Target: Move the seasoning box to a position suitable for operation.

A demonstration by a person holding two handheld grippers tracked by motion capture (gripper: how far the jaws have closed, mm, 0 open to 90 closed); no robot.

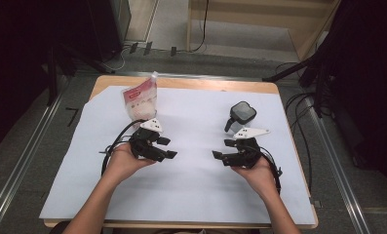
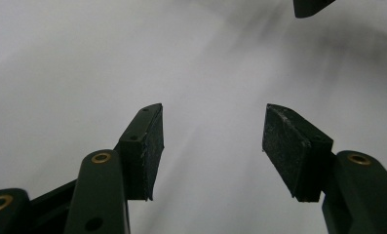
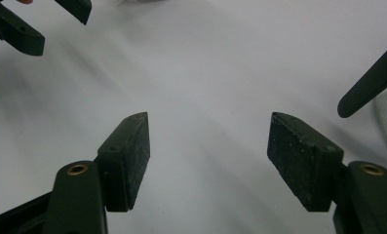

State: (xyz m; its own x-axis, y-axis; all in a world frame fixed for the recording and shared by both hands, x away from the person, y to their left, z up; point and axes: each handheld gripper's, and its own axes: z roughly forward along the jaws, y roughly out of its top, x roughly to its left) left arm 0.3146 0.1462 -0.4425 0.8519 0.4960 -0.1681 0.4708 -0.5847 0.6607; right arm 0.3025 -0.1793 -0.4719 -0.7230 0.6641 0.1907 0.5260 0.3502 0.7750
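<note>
A: What carries everything?

B: A wooden table [image 1: 259,87] with a white sheet [image 1: 191,190] spread over nearly all of it. Around it lies grey floor, with metal rails along both sides, cables past the far edge and dark stands at the left and right.

A: Any containers?

B: Two. A clear pouch [image 1: 141,101] with a red-and-white label stands near the far left corner of the sheet; something pale is inside, but I cannot tell what. A glass jar [image 1: 241,116] with a dark lid sits toward the far right side, and its contents are too small to make out.

A: And the grippers?

B: The left gripper [image 1: 167,147] rests on the sheet just in front of the pouch, apart from it, jaws released and holding nothing. The right gripper [image 1: 219,156] lies just in front of the jar, also spread open and empty. They point toward each other across the middle of the sheet, well apart. In the right gripper view, a curved glass edge shows at the right border.
</note>
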